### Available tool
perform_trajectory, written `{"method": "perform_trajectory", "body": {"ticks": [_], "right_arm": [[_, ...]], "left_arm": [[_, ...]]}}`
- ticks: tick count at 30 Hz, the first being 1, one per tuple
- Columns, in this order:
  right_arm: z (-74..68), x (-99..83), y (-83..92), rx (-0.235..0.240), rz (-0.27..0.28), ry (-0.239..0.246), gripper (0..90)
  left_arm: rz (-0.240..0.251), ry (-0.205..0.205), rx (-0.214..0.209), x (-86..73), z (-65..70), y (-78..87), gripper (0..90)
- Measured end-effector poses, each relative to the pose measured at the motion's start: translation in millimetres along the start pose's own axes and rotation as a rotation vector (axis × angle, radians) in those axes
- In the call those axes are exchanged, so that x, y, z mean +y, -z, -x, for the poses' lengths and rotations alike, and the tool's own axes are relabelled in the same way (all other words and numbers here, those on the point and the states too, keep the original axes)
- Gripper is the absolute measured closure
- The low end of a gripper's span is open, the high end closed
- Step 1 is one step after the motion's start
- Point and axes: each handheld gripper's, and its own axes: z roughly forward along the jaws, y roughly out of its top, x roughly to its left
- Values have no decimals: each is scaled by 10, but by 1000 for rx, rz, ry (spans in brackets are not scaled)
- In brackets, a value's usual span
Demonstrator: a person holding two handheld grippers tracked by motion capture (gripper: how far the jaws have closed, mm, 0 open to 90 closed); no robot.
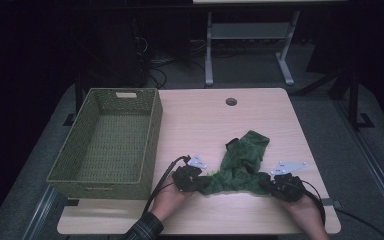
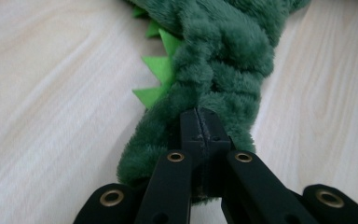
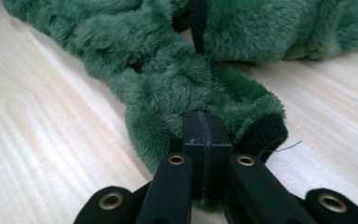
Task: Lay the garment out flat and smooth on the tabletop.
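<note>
Green plush, thick and shaggy: the fleece garment (image 1: 237,162) lay on the near half of the pale wooden table (image 1: 200,120), spread in a rough Y, with one limb running away toward the table's middle and two sleeve-like ends reaching toward the person. The high view gave that whole outline, and also what neither close view caught: a woven olive basket (image 1: 152,135) standing on the table's left part, apart from the garment, a round cable hole (image 1: 231,101) near the far edge, and the legs of a grey stand (image 1: 250,32) on the floor beyond.

The left gripper view showed a detail lost from above, a row of bright lime felt spikes (image 2: 157,70) sewn along one side of the twisted limb. The right gripper view showed a dark ribbed cuff (image 3: 263,135) closing the end of the other limb, a loose thread trailing from it, and a dark seam further up the cloth.

The left tool (image 1: 187,177) was clamped on the left end of the garment; in its own view the two black jaws met flat against each other with the pile bunched around and under them. The right tool (image 1: 285,186) was likewise clamped on the right end, just beside the cuff, its jaws pressed together into the fleece. Both ends rested low on the table. The person's hands gripped the tools from the near edge, a plaid sleeve (image 1: 145,229) showing at the left wrist.
</note>
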Motion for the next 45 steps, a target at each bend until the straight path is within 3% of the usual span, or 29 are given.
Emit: {"method": "perform_trajectory", "body": {"ticks": [2, 6, 14, 17, 24, 35, 41, 45], "right_arm": [[-37, -9, 0, 14, 2, 10, 900], [-121, -11, 0, 43, -8, 24, 899], [-277, -25, 1, 80, -18, 46, 899], [-327, -21, 13, 87, -24, 64, 882], [-311, 73, 187, 61, 86, 49, 787], [-262, 96, 150, 43, 84, 45, 704], [-255, 84, 144, 35, 87, 39, 693], [-238, 66, 152, 33, 89, 25, 690]], "left_arm": [[2, 19, -12, -46, -4, 32, 899], [-21, 3, -22, -134, 5, 117, 900], [-24, 37, -38, -320, 77, 261, 899], [-19, 22, -32, -312, 99, 301, 895], [60, 9, -23, -7, 21, 410, 722], [111, -57, -5, 546, -275, 246, 591], [126, -65, -5, 812, -406, 73, 564], [143, -47, -25, 939, -464, -74, 552]]}}
